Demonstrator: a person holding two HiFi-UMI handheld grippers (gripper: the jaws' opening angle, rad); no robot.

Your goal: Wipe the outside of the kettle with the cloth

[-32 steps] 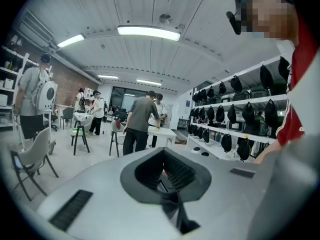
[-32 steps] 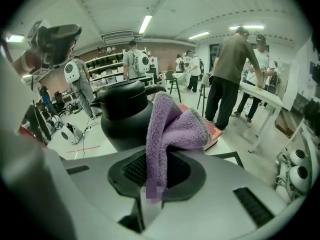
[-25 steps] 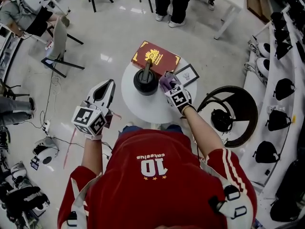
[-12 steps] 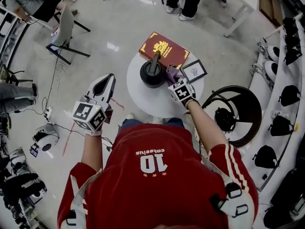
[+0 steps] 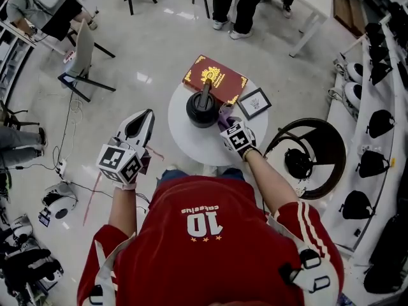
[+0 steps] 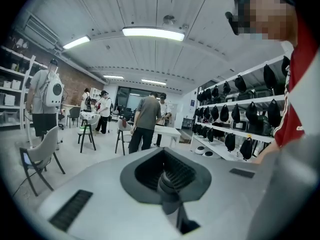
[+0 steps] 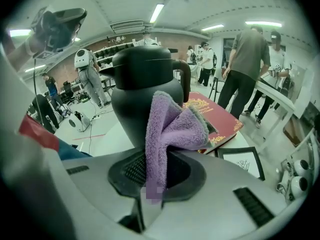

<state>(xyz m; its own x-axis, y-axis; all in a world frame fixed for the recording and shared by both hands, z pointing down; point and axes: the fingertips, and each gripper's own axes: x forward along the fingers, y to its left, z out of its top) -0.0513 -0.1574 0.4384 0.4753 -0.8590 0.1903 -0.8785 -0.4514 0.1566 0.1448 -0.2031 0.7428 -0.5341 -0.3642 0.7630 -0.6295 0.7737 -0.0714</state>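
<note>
1. Head view: the right gripper (image 5: 228, 123) has slid back toward the person. The purple cloth (image 5: 224, 112) sits just ahead of it, beside the kettle (image 5: 203, 109), so wiping seems under way.
2. Left gripper view: the left gripper (image 6: 169, 180) has its jaws together and empty, with no kettle ahead.
3. Right gripper view: the jaws clamp the cloth (image 7: 170, 129), which seemingly touches the kettle (image 7: 135, 104) directly ahead.

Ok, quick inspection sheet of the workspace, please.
Surface: round white table.
Job's things: black kettle upright mid-table; purple cloth at kettle's side.
Clutter: red book behind kettle, small frame to its right.
Grippers: right gripper shut on cloth; left gripper shut, empty, off the table.
Cables: cable on floor, left.
Surroundings: people standing, chair, shelves right.
</note>
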